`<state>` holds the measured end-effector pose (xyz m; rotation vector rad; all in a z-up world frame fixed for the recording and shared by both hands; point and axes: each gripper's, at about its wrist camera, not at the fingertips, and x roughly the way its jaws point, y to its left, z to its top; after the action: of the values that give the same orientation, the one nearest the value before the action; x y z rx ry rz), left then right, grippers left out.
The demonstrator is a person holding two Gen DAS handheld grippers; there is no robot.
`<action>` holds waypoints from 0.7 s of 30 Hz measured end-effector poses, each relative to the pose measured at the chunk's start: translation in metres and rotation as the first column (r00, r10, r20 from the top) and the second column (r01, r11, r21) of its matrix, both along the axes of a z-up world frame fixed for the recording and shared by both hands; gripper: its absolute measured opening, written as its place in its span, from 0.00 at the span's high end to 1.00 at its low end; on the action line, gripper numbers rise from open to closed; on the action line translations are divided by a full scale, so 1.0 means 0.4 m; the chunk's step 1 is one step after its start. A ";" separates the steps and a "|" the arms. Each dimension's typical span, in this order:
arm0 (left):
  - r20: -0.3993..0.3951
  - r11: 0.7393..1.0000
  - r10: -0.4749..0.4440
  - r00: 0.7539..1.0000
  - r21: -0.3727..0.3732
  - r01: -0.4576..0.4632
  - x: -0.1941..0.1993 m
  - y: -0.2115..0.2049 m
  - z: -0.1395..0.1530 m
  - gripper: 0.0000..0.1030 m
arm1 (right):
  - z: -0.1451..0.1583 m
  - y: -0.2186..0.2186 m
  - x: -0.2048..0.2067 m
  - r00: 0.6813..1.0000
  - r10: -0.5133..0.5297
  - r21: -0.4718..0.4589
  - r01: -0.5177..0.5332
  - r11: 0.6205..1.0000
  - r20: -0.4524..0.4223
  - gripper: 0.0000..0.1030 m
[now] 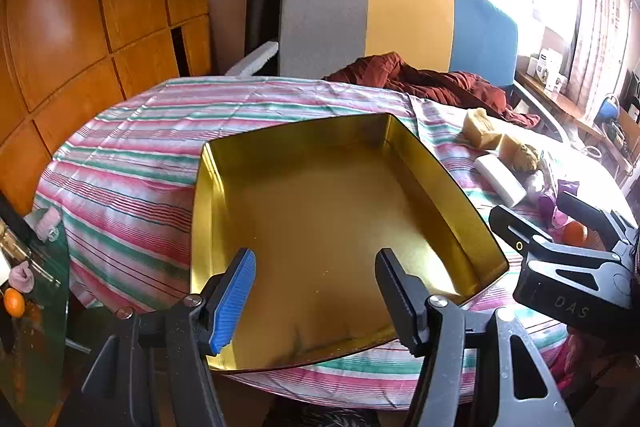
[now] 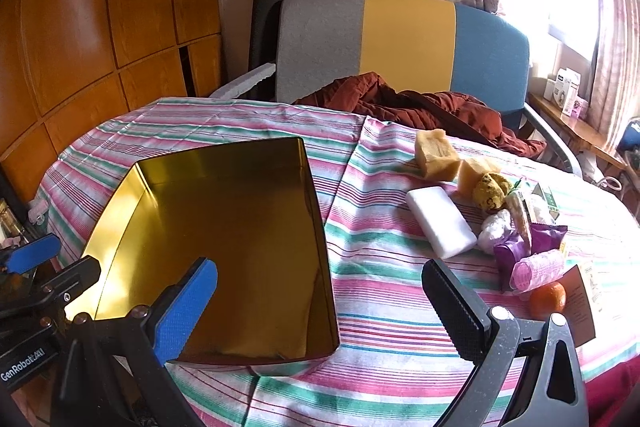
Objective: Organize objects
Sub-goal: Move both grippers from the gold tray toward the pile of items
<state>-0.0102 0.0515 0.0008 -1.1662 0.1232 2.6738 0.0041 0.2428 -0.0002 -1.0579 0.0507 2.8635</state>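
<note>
An empty gold metal tin point(image 1: 332, 223) lies on the striped tablecloth point(image 1: 132, 163); it also shows in the right wrist view point(image 2: 224, 239). My left gripper point(image 1: 316, 299) is open and empty over the tin's near edge. My right gripper point(image 2: 324, 311) is open and empty, hovering over the tin's right corner and the cloth. To the right lies a cluster: a white soap bar point(image 2: 440, 221), two tan soap blocks point(image 2: 436, 149), a yellow sponge ball point(image 2: 490, 193), purple wrappers point(image 2: 528, 247), a pink roller point(image 2: 540, 269) and an orange point(image 2: 548, 301).
A chair with a grey, yellow and blue back point(image 2: 404, 39) stands behind the table with a dark red cloth point(image 2: 420, 107) on it. Wooden cabinets point(image 2: 100, 27) line the left. A windowsill shelf point(image 2: 572, 115) with boxes is at the right.
</note>
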 end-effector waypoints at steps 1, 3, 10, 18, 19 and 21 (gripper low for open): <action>0.000 1.000 -0.004 1.000 -0.002 0.004 -0.001 0.005 -0.001 0.39 | 0.000 0.003 0.000 1.000 -0.002 -0.001 0.002 1.000 0.001 0.00; -0.004 1.000 -0.007 1.000 -0.018 0.007 -0.003 0.017 -0.002 0.39 | 0.000 0.011 -0.002 1.000 -0.006 -0.002 0.006 1.000 0.003 0.00; -0.016 0.996 -0.043 0.999 -0.084 0.042 -0.002 0.061 -0.002 0.39 | -0.005 0.042 -0.003 1.000 -0.027 -0.006 0.027 1.000 0.016 0.00; 0.003 0.995 -0.091 0.996 -0.050 0.091 -0.006 0.084 0.002 0.39 | -0.013 0.070 0.000 0.998 -0.054 0.000 0.054 0.999 0.031 0.00; 0.003 0.994 -0.099 0.995 -0.042 0.099 -0.006 0.086 0.002 0.39 | -0.014 0.074 0.000 0.998 -0.057 0.000 0.057 0.998 0.032 0.00; -0.001 0.993 -0.109 0.994 -0.040 0.109 -0.006 0.093 0.004 0.38 | -0.015 0.084 0.000 0.997 -0.067 -0.003 0.067 0.998 0.036 0.00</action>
<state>-0.0125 0.0887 0.0023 -1.1328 0.2345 2.5895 0.0041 0.2764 -0.0063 -1.0868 0.0881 2.7857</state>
